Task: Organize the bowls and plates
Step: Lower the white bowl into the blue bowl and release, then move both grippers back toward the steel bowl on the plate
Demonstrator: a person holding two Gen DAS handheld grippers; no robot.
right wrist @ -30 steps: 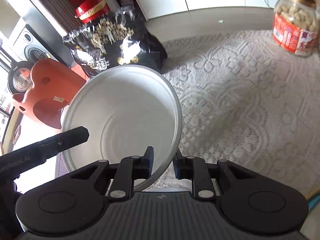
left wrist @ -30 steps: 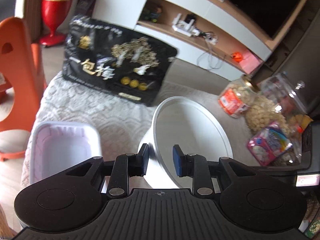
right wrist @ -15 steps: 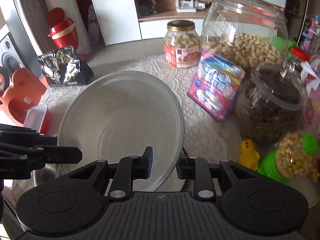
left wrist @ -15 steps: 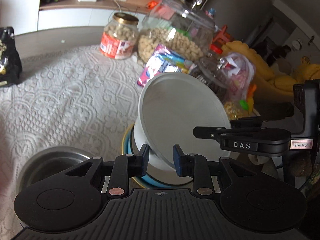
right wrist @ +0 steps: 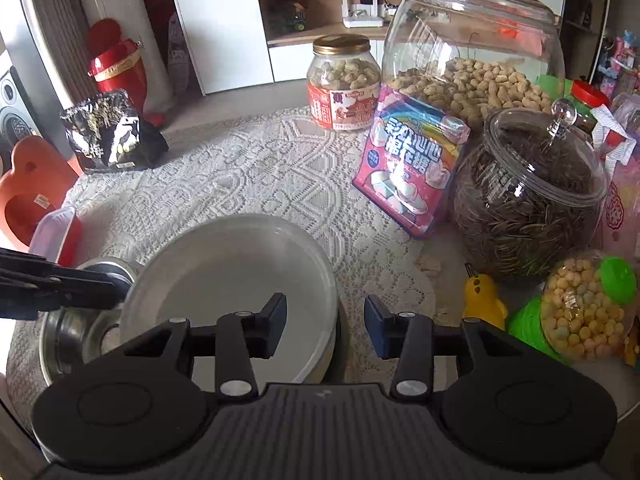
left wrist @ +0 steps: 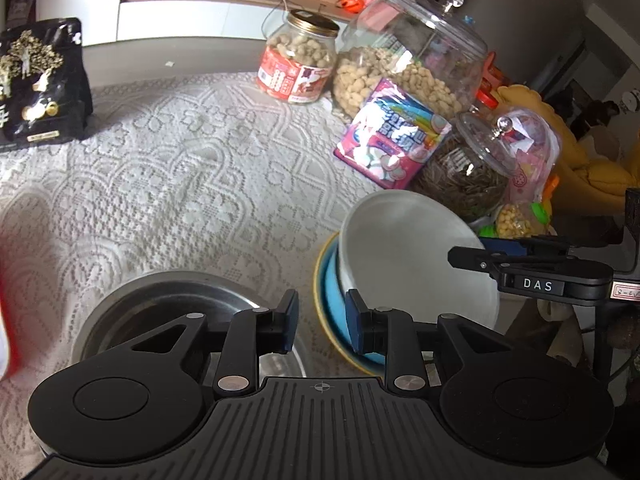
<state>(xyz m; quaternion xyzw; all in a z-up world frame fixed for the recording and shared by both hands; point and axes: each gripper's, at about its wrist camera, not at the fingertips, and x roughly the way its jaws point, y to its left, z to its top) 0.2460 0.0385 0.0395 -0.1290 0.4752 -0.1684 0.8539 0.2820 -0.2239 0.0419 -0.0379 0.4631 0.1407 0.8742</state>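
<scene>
A white bowl (left wrist: 404,256) rests nested in a blue bowl with a yellow rim (left wrist: 326,300) on the lace tablecloth. It also shows in the right wrist view (right wrist: 236,276). A steel bowl (left wrist: 160,308) sits to its left, also in the right wrist view (right wrist: 76,332). My left gripper (left wrist: 322,318) is open and empty, between the steel bowl and the stack. My right gripper (right wrist: 325,326) is open and empty, its jaws straddling the white bowl's right rim without touching it.
Snack jars stand at the right: peanuts (right wrist: 472,52), sunflower seeds (right wrist: 528,196), a small red-labelled jar (right wrist: 344,84). A pink marshmallow bag (right wrist: 412,164) leans on them. A black snack bag (right wrist: 108,132) stands at the far left, a red-and-clear lidded box (right wrist: 56,232) at the left edge.
The white bowl was carried right and set down into the blue bowl. Both grippers opened and let go of its rim. The left gripper drew back a little.
</scene>
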